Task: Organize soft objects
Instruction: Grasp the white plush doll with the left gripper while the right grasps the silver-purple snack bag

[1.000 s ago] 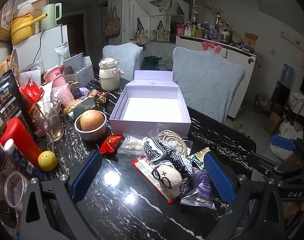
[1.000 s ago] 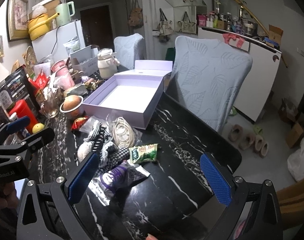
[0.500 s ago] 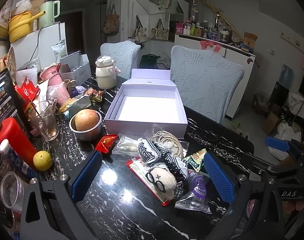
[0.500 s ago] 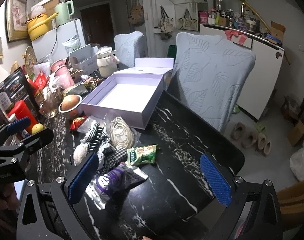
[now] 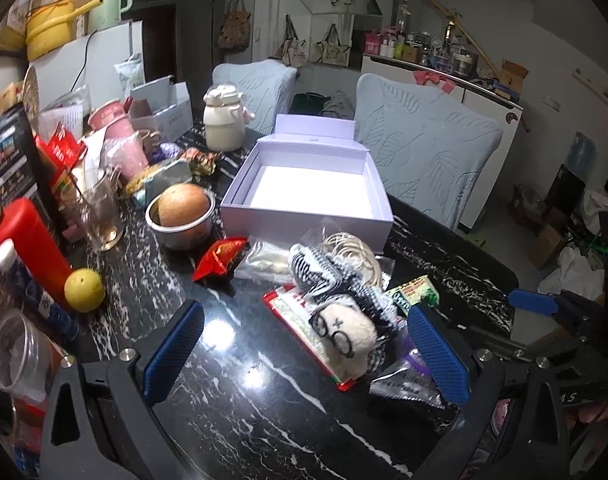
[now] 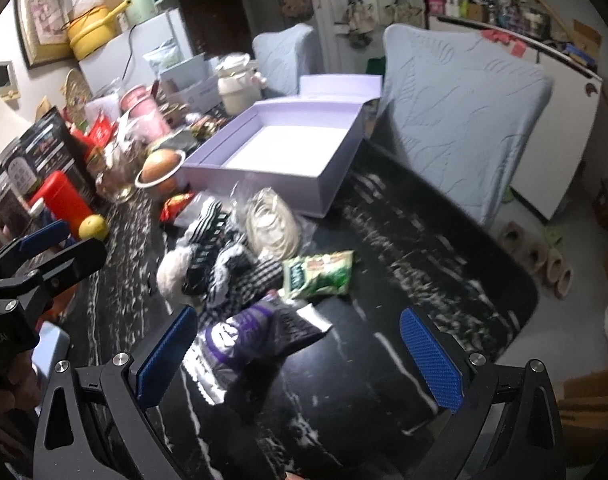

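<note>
A soft doll (image 5: 346, 330) with a white head, drawn glasses and striped and checked cloth lies on the black marble table (image 5: 232, 400), on a red and green packet. It also shows in the right wrist view (image 6: 208, 264). An open, empty lilac box (image 5: 308, 188) stands behind it, also in the right wrist view (image 6: 288, 148). A coil of cream cord (image 5: 354, 252) in clear plastic lies by the doll. My left gripper (image 5: 304, 354) is open, hovering before the doll. My right gripper (image 6: 298, 354) is open above a purple snack bag (image 6: 248, 340).
A green snack packet (image 6: 320, 274), red wrapper (image 5: 220, 258), bowl with an onion (image 5: 182, 214), lemon (image 5: 84, 290), red bottle (image 5: 28, 246), glass cup (image 5: 100, 212) and cream jar (image 5: 224, 124) crowd the table. Two blue-covered chairs (image 5: 424, 160) stand behind it.
Both grippers have moved forward toward the pile; the doll and packets sit closer and larger in both views. The jaws stay open. The right view is blurred by motion.
</note>
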Demonstrator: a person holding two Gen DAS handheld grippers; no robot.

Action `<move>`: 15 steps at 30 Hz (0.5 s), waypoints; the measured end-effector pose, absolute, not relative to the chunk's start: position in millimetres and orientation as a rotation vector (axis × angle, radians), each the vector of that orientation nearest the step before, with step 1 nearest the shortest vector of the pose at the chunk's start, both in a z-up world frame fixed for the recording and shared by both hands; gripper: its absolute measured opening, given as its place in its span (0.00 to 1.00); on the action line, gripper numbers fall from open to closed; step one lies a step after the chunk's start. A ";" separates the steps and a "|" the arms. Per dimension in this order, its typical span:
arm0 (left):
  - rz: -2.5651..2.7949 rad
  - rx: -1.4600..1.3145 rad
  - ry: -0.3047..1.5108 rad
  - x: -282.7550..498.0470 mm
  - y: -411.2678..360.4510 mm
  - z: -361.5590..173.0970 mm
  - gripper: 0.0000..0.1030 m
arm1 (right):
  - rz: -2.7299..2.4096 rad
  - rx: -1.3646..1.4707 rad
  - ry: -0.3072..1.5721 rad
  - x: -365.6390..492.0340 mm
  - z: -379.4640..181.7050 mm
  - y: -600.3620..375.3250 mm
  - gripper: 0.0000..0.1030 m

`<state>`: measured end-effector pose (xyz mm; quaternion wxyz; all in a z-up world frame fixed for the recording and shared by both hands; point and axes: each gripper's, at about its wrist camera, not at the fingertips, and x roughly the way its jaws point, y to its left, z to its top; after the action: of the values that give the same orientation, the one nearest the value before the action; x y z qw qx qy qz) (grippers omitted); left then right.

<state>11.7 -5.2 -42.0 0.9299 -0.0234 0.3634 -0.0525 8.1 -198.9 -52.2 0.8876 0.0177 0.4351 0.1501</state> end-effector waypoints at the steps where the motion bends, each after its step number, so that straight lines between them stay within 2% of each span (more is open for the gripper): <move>1: -0.105 -0.056 0.752 11.8 -3.4 -44.8 1.00 | 0.322 0.031 0.912 9.1 -55.5 -196.0 1.00; 15: -0.001 -0.135 0.819 13.8 25.6 -72.4 1.00 | 0.325 -0.028 0.976 35.8 -96.0 -166.6 1.00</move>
<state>13.8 25.6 -72.4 0.9150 -0.0658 0.3980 -0.0004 35.8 -166.6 -96.0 0.8704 -0.0133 0.4670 0.1554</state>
